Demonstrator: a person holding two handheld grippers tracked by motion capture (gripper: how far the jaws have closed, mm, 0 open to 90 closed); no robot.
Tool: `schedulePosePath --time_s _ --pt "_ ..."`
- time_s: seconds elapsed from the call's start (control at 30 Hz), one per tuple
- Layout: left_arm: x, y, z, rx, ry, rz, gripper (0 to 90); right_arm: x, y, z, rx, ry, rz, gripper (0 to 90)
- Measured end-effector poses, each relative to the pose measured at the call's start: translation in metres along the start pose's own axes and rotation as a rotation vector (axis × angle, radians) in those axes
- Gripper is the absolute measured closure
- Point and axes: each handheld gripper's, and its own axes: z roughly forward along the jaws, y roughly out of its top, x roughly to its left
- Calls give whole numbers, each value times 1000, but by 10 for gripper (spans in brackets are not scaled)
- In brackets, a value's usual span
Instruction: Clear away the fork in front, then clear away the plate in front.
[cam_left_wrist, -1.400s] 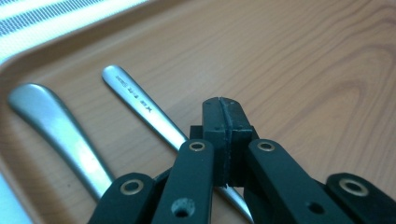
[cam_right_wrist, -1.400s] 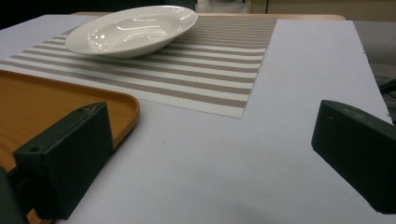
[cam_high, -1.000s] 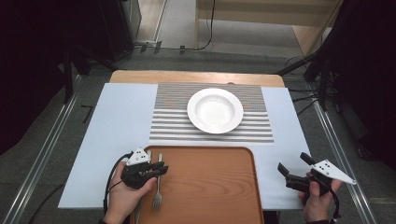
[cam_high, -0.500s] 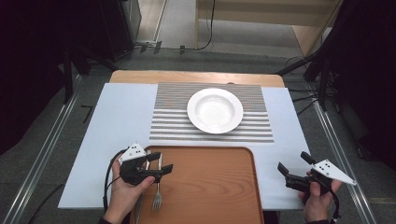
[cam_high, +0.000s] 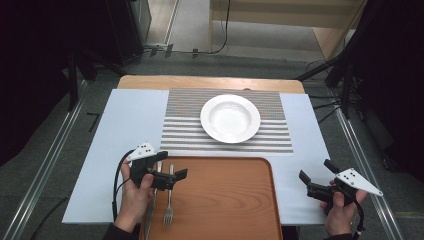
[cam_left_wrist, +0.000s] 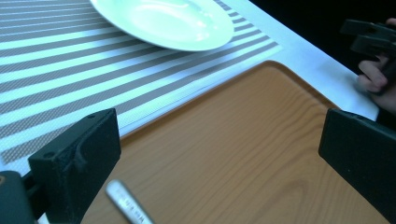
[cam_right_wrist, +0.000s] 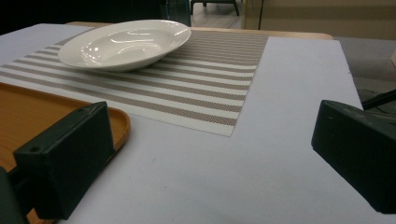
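Fork (cam_high: 169, 200) lies flat near the left edge of the wooden tray (cam_high: 225, 205), tines toward the person, with a knife (cam_high: 152, 207) just beside it on its left. Its handle passes directly beneath the left gripper (cam_high: 175, 173), whose jaws have just been opening and now stand wide with nothing between them. Right gripper (cam_high: 314, 176) is open and empty too, over the white board (cam_high: 115, 130), well apart from the fork.

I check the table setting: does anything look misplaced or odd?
Nothing is spilled or damaged. The fork and a second utensil lie on the tray, apart from the plate on the striped mat.
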Motion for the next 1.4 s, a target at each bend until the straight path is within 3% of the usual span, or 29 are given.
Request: schedulePosePath --time_s 0.17,0.47,0.5,0.77,1.4 --pt "-2 11 6 18 1 24 0 1 2 -2 -29 -27 -17 0" --pt "-3 26 18 35 -11 44 0 -1 -1 3 -23 -7 -18 0" --pt "-3 30 19 40 -6 68 0 -2 -1 3 -23 -5 -15 0" --pt "-4 41 26 32 36 100 0 -2 -2 3 -30 4 -9 0" --pt "14 60 46 17 39 25 0 -1 -4 3 -34 14 -8 0"
